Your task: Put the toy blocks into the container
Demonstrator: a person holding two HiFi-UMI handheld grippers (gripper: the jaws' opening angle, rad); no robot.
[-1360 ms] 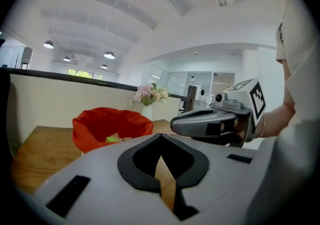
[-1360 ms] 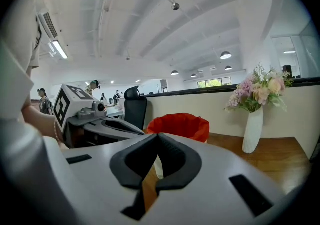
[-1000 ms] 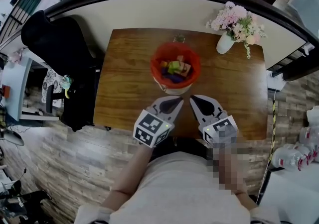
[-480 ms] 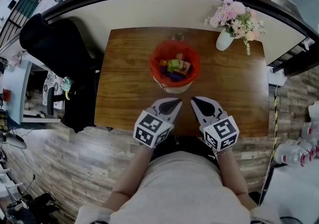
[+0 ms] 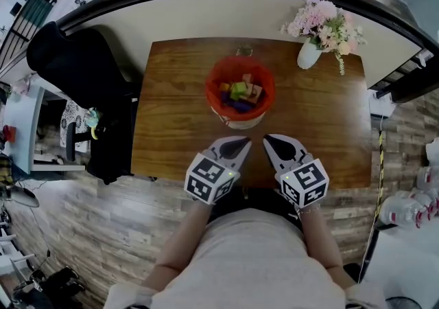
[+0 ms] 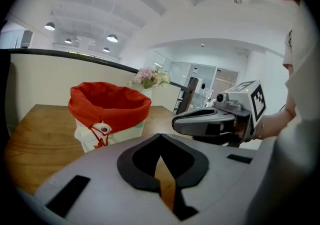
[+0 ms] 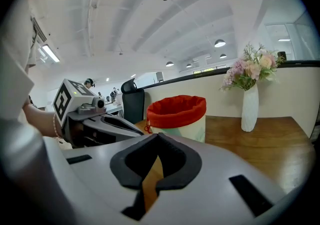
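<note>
Holding your left tool (image 5: 241, 143) and right tool (image 5: 269, 141) over the worktop's (image 5: 178, 108) near edge, you have both pressed together and empty. The blocks (image 5: 240, 90) lie inside the container (image 5: 214, 79) mid-worktop. None shows outside it, so the job looks done. Reaching in now could snag its rim and tip it. The vase (image 5: 309, 59) stands at the far right corner, well clear, and nothing blocks you.

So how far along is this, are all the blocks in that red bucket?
It looks about finished. Coloured blocks lie inside the red-lined container, and no block shows on the table, only a vase of flowers. Nothing is in hand: the left gripper and right gripper are both shut and empty, near the table's front edge. Nothing seems left to do.
</note>
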